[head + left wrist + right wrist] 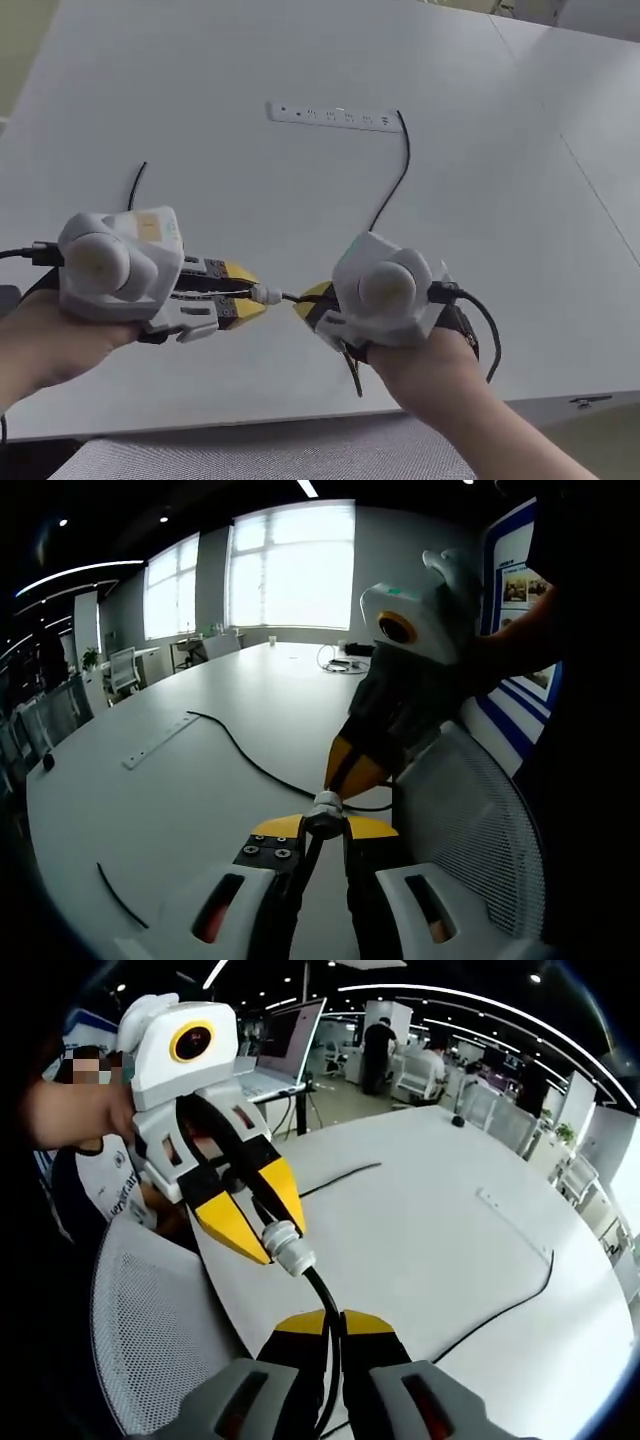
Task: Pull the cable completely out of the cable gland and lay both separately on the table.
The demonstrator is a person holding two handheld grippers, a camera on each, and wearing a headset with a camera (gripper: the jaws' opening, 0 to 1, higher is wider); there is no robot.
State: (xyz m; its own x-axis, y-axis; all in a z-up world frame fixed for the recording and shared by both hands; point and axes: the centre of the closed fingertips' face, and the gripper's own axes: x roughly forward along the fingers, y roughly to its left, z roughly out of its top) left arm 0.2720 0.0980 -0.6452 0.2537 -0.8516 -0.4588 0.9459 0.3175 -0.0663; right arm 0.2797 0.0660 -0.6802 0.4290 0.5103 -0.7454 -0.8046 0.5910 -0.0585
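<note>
Left gripper is clamped on the gland: yellow tips nipped in on the white body from both sides, narrow gap. Right gripper is clamped on the cable: tips nearly together, black cable running down between them, just beside the gland's mouth. Grippers face each other tip to tip, near but not touching. In head view the left one sits on the left, the right one on the right

Cable goes into the gland, with a short black run visible between the two sets of tips, roughly straight. How far it sits inside the gland: can't tell. Gland and cable are both up in the air over the near edge of the table, neither lying on it

On the table: white power strip well beyond the grippers, its black cord running from the strip's right end toward the right gripper. Short loose black wire lies on the left, beyond the left gripper. Mesh chair sits below the grippers at the table edge. Black strand hangs under the right gripper in head view; can't tell if it's the cable's tail or a lead
</note>
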